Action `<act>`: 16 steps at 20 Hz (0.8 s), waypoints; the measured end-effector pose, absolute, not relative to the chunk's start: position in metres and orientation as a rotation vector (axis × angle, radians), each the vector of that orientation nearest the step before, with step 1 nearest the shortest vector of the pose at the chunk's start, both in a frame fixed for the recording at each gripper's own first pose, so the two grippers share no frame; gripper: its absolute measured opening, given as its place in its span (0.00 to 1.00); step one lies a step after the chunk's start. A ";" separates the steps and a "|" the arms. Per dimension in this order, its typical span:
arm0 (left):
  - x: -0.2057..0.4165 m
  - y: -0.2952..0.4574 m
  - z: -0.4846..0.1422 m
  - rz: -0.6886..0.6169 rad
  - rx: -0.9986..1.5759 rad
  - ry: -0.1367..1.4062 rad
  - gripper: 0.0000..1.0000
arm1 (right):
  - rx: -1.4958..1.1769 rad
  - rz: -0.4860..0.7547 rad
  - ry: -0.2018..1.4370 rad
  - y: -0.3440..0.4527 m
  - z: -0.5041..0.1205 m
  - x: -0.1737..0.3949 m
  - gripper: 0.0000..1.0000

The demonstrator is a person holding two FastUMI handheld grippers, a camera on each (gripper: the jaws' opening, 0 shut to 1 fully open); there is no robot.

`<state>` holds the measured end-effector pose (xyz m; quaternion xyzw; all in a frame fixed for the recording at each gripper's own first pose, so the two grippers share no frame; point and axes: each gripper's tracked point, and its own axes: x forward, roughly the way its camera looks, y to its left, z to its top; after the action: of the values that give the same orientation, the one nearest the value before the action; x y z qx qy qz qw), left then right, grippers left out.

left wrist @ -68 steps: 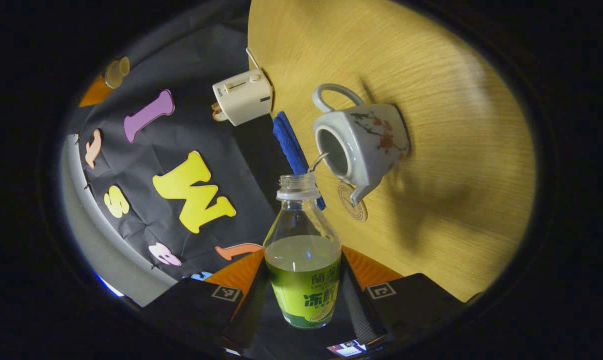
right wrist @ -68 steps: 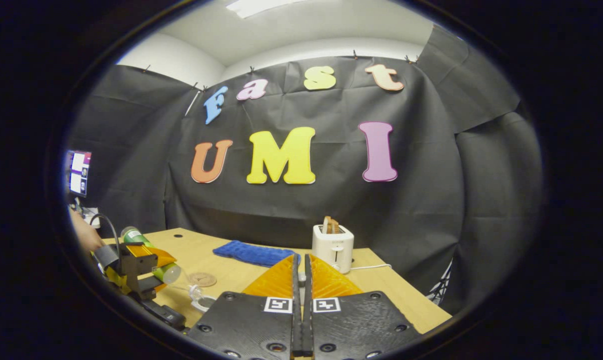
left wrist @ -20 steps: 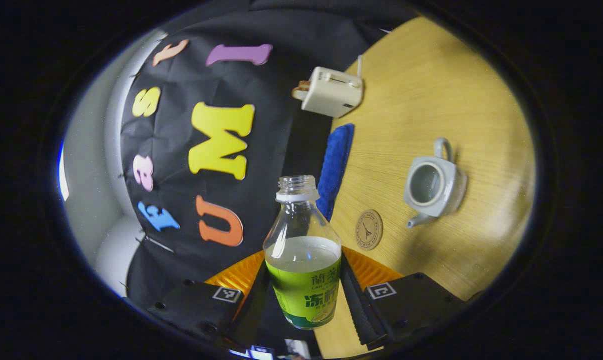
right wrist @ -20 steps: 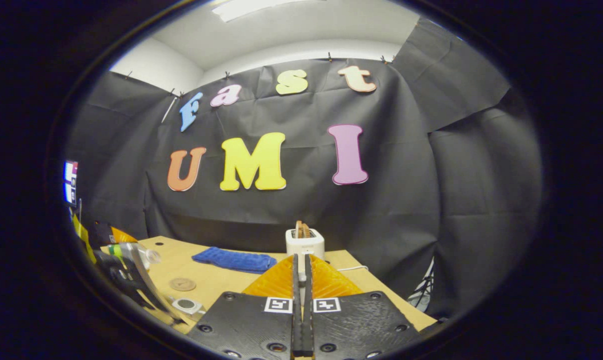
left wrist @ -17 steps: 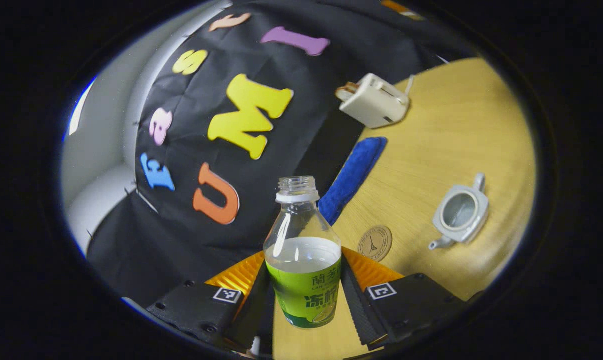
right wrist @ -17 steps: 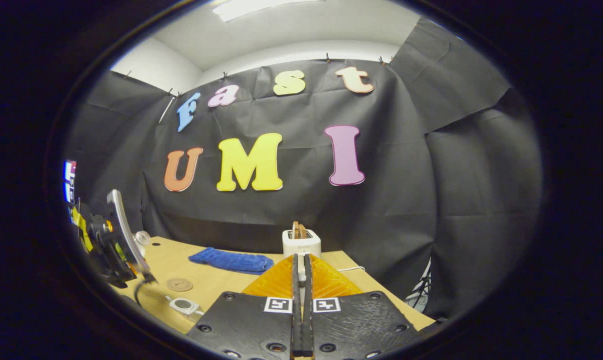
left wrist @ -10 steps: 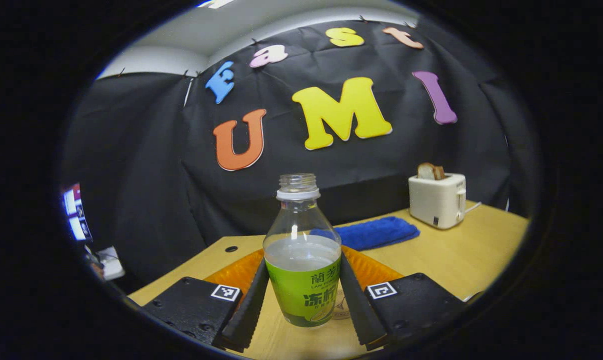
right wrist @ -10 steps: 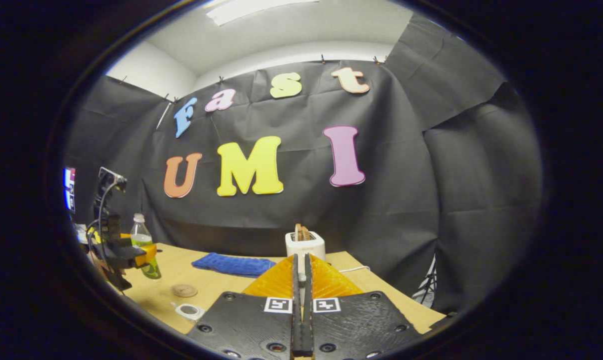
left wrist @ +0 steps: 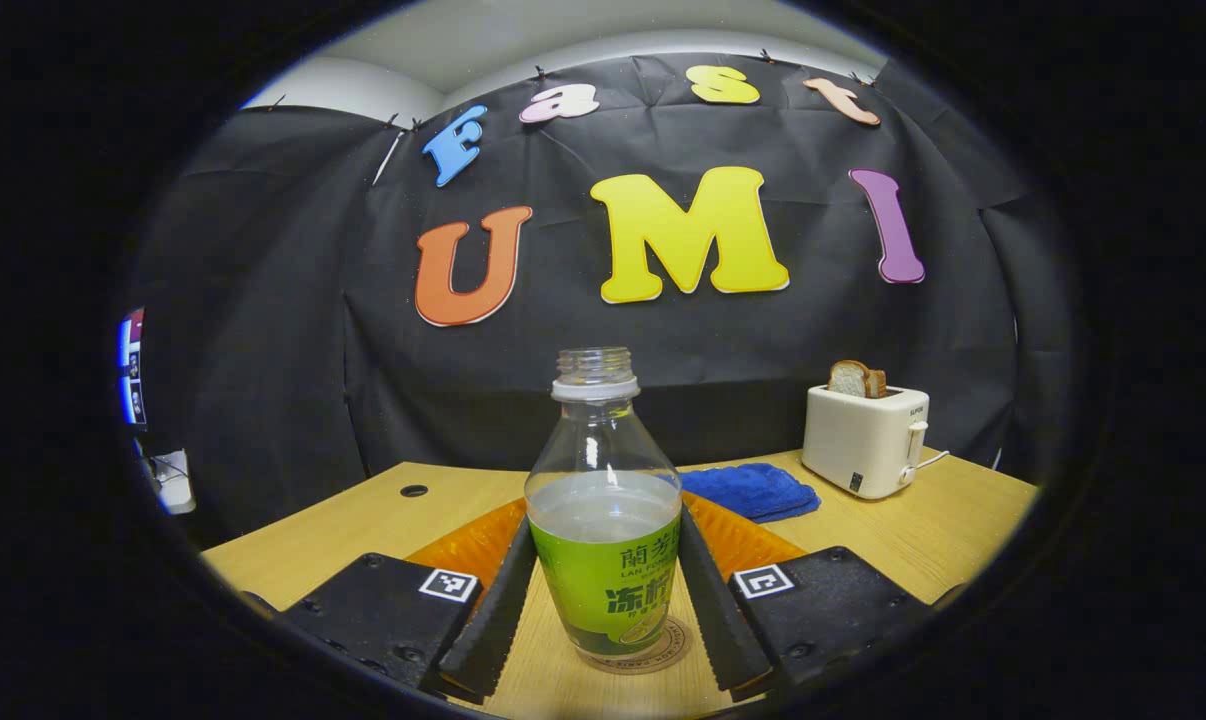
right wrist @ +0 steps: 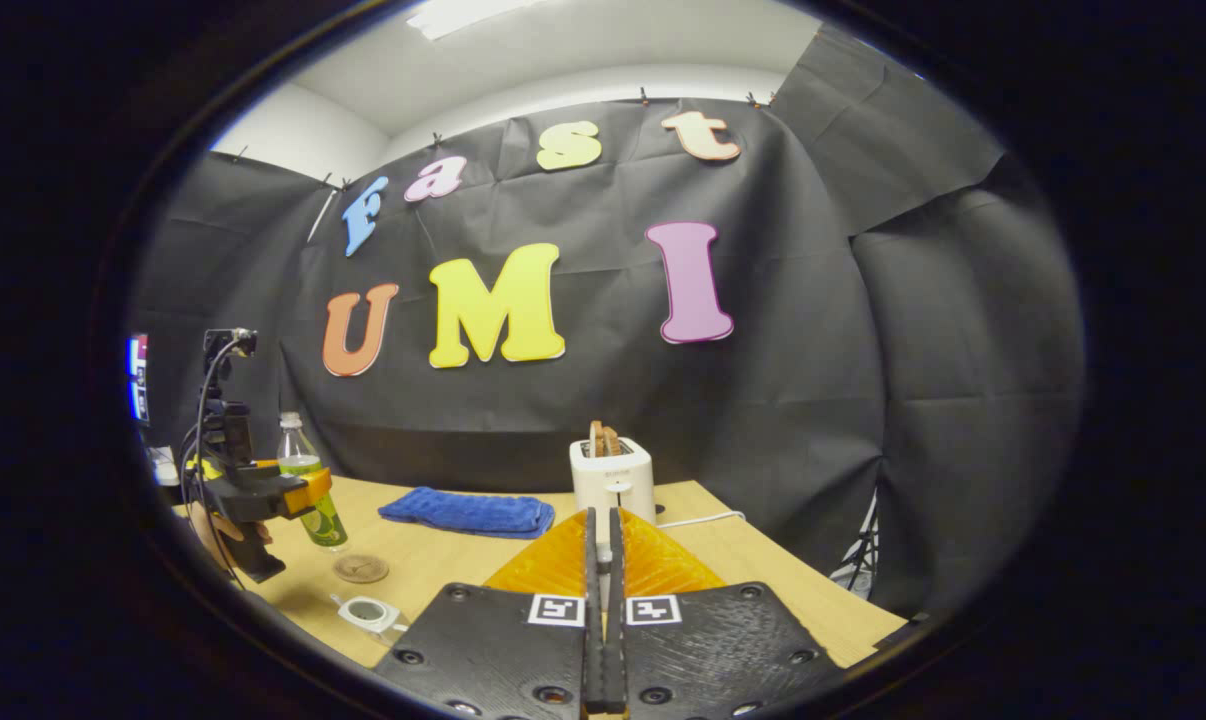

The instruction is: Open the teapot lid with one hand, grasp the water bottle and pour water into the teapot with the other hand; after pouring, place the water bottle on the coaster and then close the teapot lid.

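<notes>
Clamped on the water bottle (left wrist: 603, 540), the left gripper (left wrist: 603, 600) has both ribbed fingers (left wrist: 495, 620) pressed against the green label band, holding the bottle upright; in the left gripper view the bottle's base sits over the round coaster (left wrist: 663, 655), and whether it touches the disc or hangs just above it I cannot tell. Clear, smooth plastic forms the bottle, rounded at the shoulder, with a threaded neck left uncapped and liquid reaching just above the label. Wood grain runs across the pale counter (left wrist: 943, 530). Behind the bottle lie a nubbly blue cloth (left wrist: 753, 490) and a boxy cream toaster (left wrist: 863, 440) with a slice of bread standing in its slot. From the right gripper view the left gripper (right wrist: 308, 495) and water bottle (right wrist: 308, 490) appear far off at the counter's left end, the flat coaster (right wrist: 361, 568) low beside them and the glazed pale teapot (right wrist: 368, 612) nearer, its round mouth open with no lid on it. Pressed together with only a thin seam between the fingers is the right gripper (right wrist: 601, 640); whether anything is pinched there I cannot tell
</notes>
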<state>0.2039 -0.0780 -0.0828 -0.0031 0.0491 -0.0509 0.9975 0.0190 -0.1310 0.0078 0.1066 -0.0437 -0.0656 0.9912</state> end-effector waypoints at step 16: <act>0.209 -0.090 -0.108 -0.130 -0.036 0.104 0.85 | 0.168 -0.096 -0.061 -0.108 -0.001 0.028 0.00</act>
<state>0.2089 -0.0895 -0.1079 -0.0178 0.0519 -0.0648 0.9964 0.0278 -0.1077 -0.0007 0.0840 -0.0305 -0.0478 0.9949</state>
